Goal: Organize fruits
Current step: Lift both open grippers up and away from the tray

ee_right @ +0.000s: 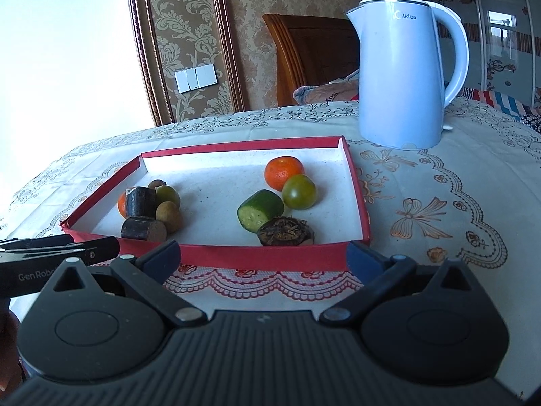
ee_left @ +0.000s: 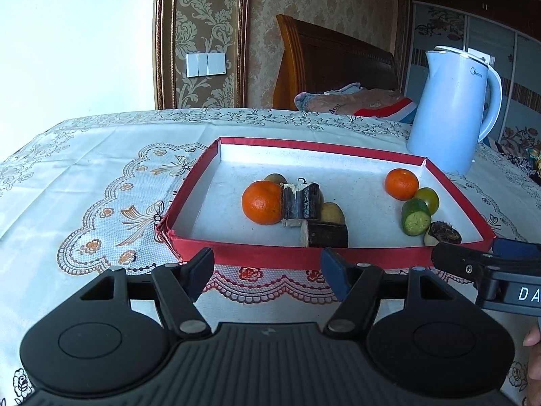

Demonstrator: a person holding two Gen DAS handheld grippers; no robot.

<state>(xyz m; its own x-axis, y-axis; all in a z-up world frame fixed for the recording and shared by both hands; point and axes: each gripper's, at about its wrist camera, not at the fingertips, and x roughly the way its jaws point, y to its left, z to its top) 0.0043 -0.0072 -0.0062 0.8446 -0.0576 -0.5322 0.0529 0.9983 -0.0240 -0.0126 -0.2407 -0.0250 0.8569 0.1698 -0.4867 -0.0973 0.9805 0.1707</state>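
On the worktop's near edge, both grippers hover before the red tray (ee_left: pixel 338 257), the left gripper (ee_left: pixel 267 274) and right gripper (ee_right: pixel 263 258) each with fingers spread and empty. To sort well, I'd reach over the near rim and approach 1 fruit squarely. The nearest orange (ee_left: pixel 262 202) lies beyond the left fingers, apart from them.

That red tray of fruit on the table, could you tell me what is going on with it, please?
A person holds a tool in each hand, both open and empty, just short of the red tray's near wall: left tool, right tool. Nothing is gripped yet. In the tray, one orange sits with dark cane pieces, another orange with a green tomato and cucumber piece. A kettle stands behind.
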